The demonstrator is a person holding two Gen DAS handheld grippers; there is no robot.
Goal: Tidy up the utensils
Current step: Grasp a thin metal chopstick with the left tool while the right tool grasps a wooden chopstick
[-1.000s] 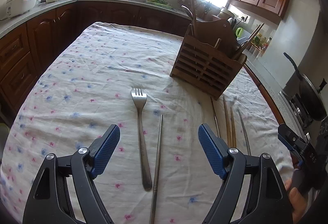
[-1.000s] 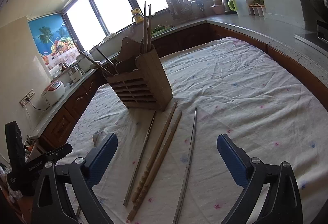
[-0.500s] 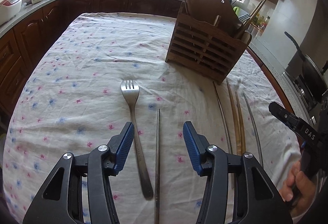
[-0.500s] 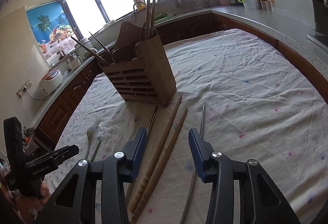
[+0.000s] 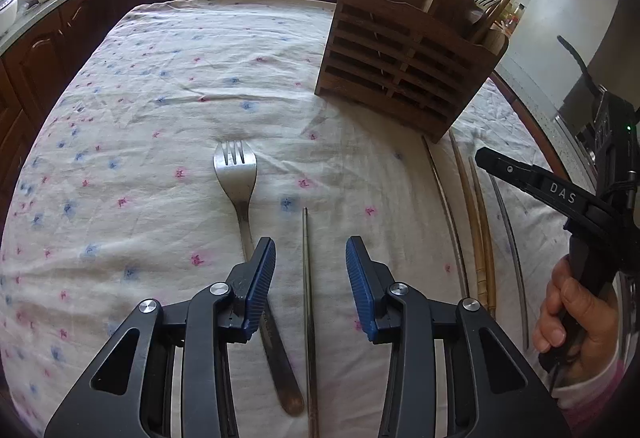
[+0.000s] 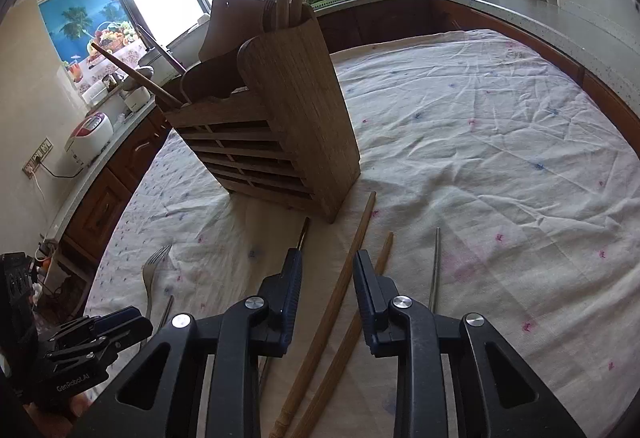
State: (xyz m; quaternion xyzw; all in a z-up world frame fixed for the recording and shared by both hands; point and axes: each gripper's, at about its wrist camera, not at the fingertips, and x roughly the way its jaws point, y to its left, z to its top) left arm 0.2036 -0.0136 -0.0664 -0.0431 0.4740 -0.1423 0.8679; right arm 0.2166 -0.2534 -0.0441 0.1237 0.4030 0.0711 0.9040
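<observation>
Left wrist view: your left gripper (image 5: 310, 270) hangs low over the bench (image 5: 152, 85), jaws partly open with nothing between the pads. The metal chopstick (image 5: 307, 278) lies on the cloth in the gap, touching neither pad. The fork (image 5: 240, 189) lies just left of it, handle running under the left finger, tines pointing away from you. The wooden utensil holder (image 5: 404, 57) stands upright further back, to the right, with chopsticks sticking out of its right compartment.

Right wrist view: your right gripper (image 6: 326, 278) also sits low, jaws narrowed to a slim gap and gripping nothing. One wooden chopstick (image 6: 340, 302) runs through that gap on the cloth; I can't tell if a pad touches it. Its twin (image 6: 370, 290) passes under the right finger. A second metal chopstick (image 6: 435, 266) lies apart to the right.
</observation>
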